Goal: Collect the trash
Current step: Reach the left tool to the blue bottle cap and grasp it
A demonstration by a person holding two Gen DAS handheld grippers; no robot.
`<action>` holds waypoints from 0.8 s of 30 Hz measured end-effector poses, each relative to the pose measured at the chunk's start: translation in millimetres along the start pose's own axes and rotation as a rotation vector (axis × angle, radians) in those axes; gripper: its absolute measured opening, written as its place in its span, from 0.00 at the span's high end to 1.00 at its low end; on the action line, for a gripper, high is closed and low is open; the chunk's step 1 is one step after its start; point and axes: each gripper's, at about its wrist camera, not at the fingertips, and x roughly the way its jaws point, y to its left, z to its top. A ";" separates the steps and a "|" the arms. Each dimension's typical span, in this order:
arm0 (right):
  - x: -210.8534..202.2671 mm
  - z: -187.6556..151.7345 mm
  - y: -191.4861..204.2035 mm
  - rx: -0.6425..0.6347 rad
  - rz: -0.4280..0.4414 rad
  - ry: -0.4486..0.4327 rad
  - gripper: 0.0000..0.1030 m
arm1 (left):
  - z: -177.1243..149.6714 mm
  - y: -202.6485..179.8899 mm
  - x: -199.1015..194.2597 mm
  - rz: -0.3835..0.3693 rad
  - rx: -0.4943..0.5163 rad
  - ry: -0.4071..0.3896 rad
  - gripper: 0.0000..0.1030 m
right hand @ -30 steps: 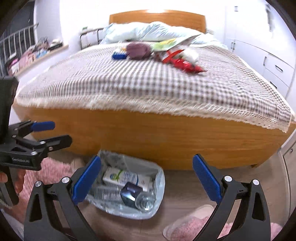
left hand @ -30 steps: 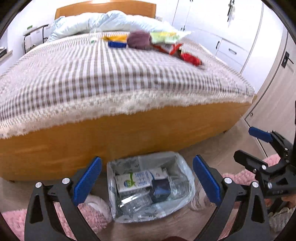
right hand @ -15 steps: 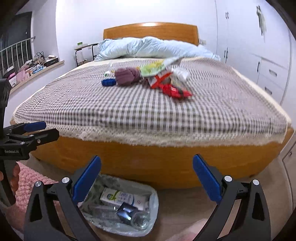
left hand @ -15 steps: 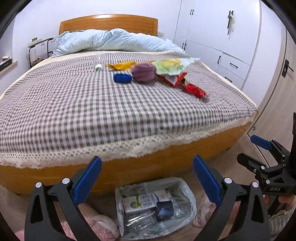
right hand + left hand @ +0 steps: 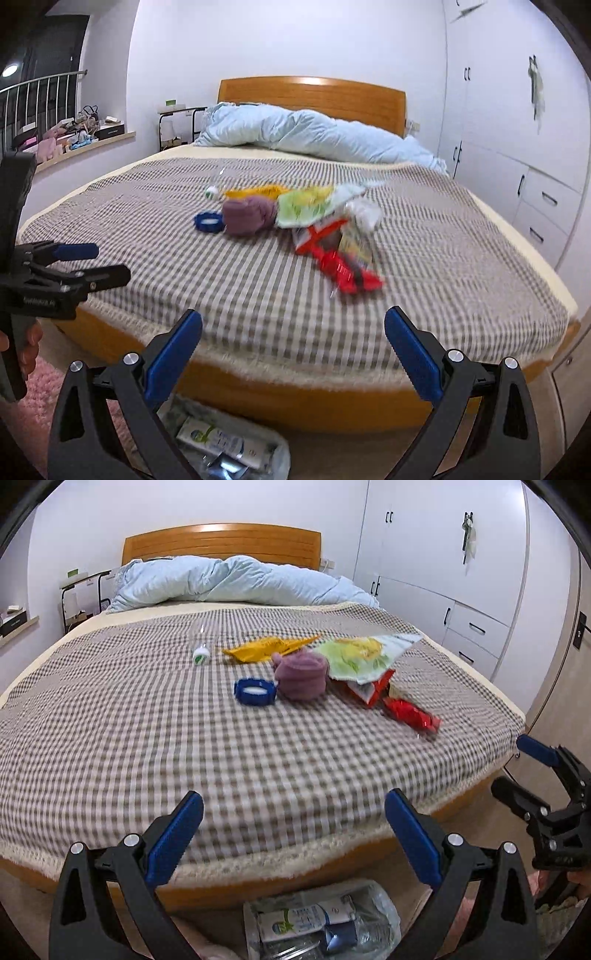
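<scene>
Your left claw (image 5: 293,830) stands wide apart and holds nothing; its blue pads frame the near edge of the bed (image 5: 258,746). Your right claw (image 5: 293,350) is likewise spread wide and empty, positioned over the foot of the bed, and it also shows at the right edge of the left wrist view. The trash lies grouped near the middle of the checked bedspread (image 5: 424,258), well apart from both claws. Nearest the right claw is the red wrapper (image 5: 347,271), lying flat toward the right side of the group. Just behind it rests a red-and-white packet (image 5: 369,688), partly covered by a green-and-yellow bag (image 5: 360,653). A purple rolled cloth (image 5: 303,674) sits to the left of that bag, touching a blue ring-shaped lid (image 5: 255,691) on its left. Behind the cloth lies a yellow wrapper (image 5: 266,650), and a small clear bottle with a white-and-green cap (image 5: 201,653) lies just beside it. On the floor below the claws, against the wooden bed frame, stands a bin lined with a clear bag (image 5: 384,915); it contains a white carton (image 5: 295,921) and other items too obscured to identify. A pale blue duvet (image 5: 314,134) is bunched against the headboard.
</scene>
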 end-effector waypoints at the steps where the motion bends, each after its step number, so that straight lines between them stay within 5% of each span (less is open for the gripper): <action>1: 4.7 7.9 -3.5 -0.003 -0.008 -0.011 0.08 | 3.1 -1.0 1.7 0.000 0.001 -0.005 0.07; 8: 31.4 50.3 -30.7 0.037 -0.052 -0.085 0.08 | 32.0 -18.1 26.3 -0.005 0.015 -0.030 0.07; 16: 54.6 43.1 -66.0 0.165 -0.114 -0.098 0.08 | 67.4 -17.8 63.1 0.017 0.007 -0.056 0.07; 24: 74.0 48.2 -65.6 0.239 -0.092 -0.077 0.08 | 83.9 20.8 102.0 0.141 -0.020 0.030 0.08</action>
